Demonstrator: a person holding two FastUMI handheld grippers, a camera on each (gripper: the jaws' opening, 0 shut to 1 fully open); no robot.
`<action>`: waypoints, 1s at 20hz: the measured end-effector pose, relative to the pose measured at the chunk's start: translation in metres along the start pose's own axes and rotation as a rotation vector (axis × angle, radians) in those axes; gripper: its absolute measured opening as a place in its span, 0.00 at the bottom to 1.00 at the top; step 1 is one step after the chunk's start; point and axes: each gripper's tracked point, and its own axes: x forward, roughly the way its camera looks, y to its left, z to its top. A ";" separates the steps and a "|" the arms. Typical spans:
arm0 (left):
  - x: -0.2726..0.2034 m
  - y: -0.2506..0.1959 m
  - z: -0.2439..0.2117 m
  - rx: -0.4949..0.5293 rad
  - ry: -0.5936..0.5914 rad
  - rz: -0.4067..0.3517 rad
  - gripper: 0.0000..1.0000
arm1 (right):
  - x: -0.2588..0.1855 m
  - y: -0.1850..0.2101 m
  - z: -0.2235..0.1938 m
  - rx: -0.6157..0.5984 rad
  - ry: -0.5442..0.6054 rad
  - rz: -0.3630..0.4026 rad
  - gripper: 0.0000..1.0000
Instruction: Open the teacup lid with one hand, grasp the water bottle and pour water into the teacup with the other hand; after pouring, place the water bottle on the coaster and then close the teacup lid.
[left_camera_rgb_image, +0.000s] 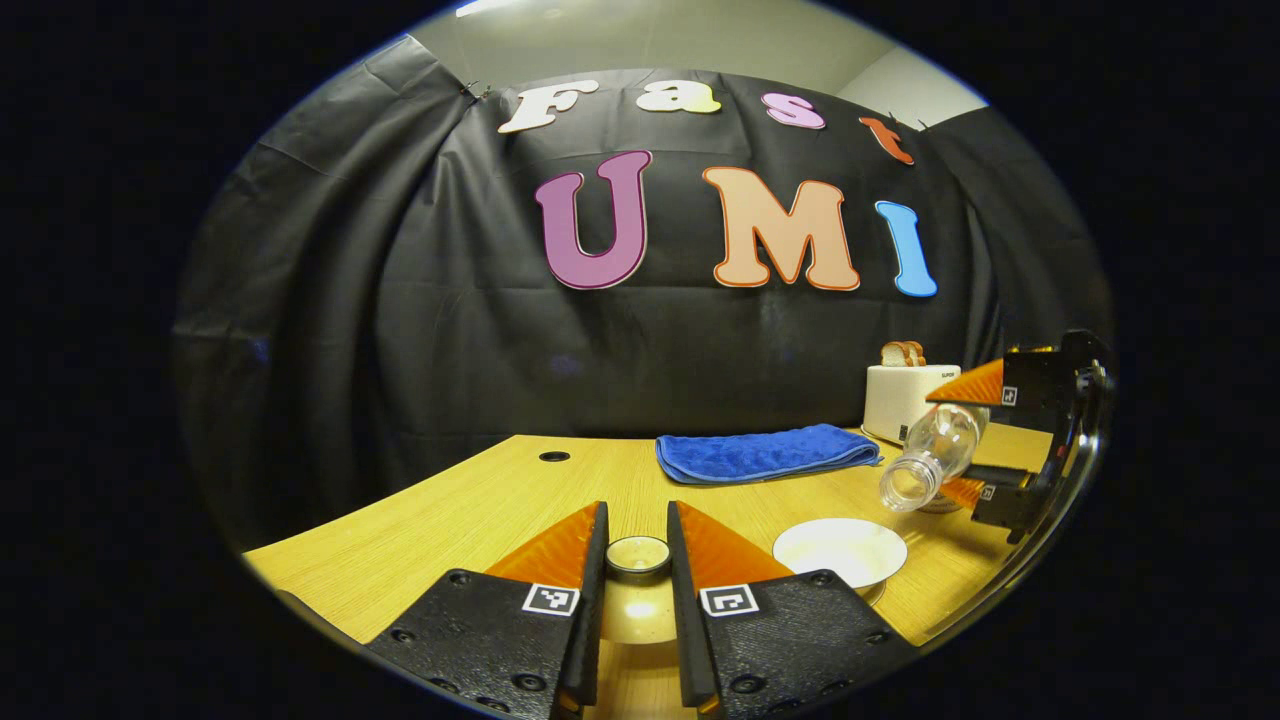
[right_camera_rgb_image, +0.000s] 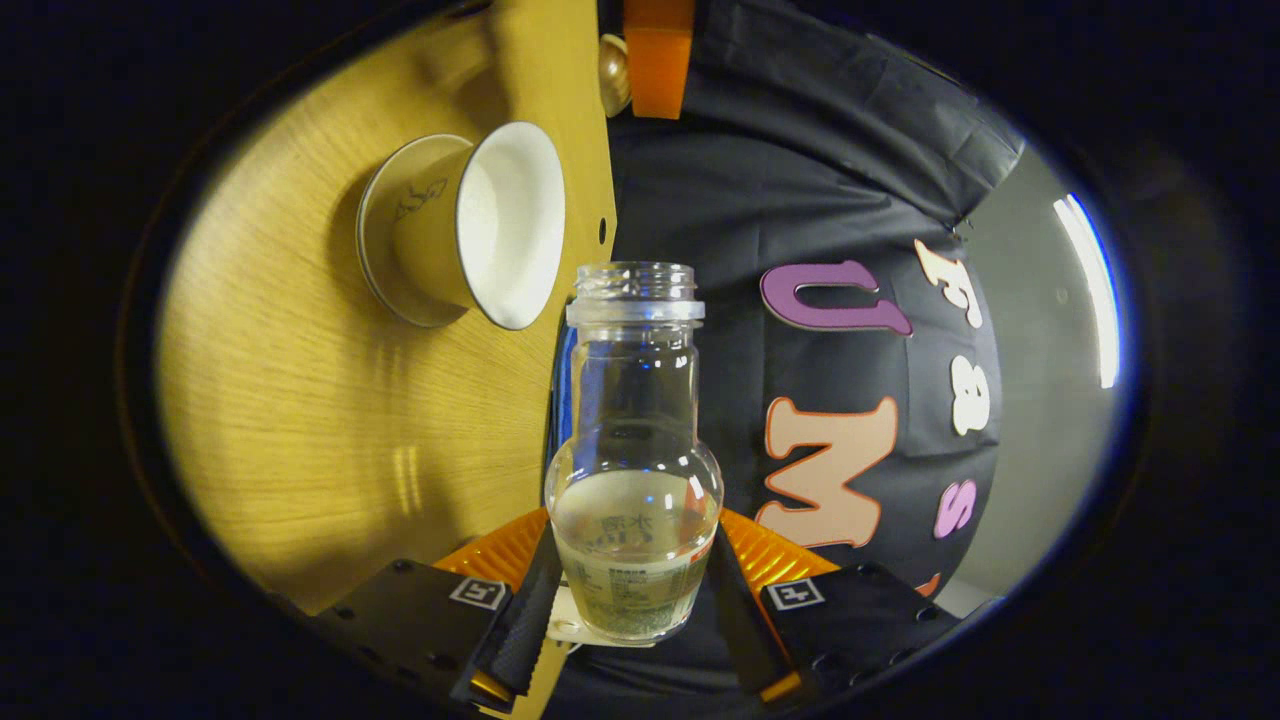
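Observation:
In the left gripper view my left gripper (left_camera_rgb_image: 637, 510) is shut on the knob of the cream teacup lid (left_camera_rgb_image: 638, 600), held low over the table. To its right stands the uncovered teacup (left_camera_rgb_image: 840, 550), its white inside showing. Beyond the cup my right gripper (left_camera_rgb_image: 940, 440) holds the clear water bottle (left_camera_rgb_image: 925, 460) tilted, its uncapped mouth pointing down towards the cup. The right gripper view is rolled sideways: the right gripper (right_camera_rgb_image: 633, 520) is shut on the bottle (right_camera_rgb_image: 633, 470), and the teacup (right_camera_rgb_image: 470, 225) stands on its saucer. No stream of water shows.
A folded blue towel (left_camera_rgb_image: 765, 452) lies at the back of the wooden table (left_camera_rgb_image: 480, 510). A white toaster (left_camera_rgb_image: 905, 400) with bread in it stands at the back right. A small round hole (left_camera_rgb_image: 553, 456) sits in the tabletop at the back left.

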 end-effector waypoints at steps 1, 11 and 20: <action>0.000 0.000 0.000 0.000 -0.001 0.000 0.29 | -0.001 0.002 -0.002 0.067 0.004 0.014 0.77; -0.001 0.000 -0.001 0.001 0.001 0.000 0.29 | -0.006 -0.028 -0.033 0.891 0.039 0.050 0.79; 0.000 0.001 -0.001 0.000 0.000 0.003 0.29 | 0.014 -0.008 -0.093 1.423 0.133 0.087 0.79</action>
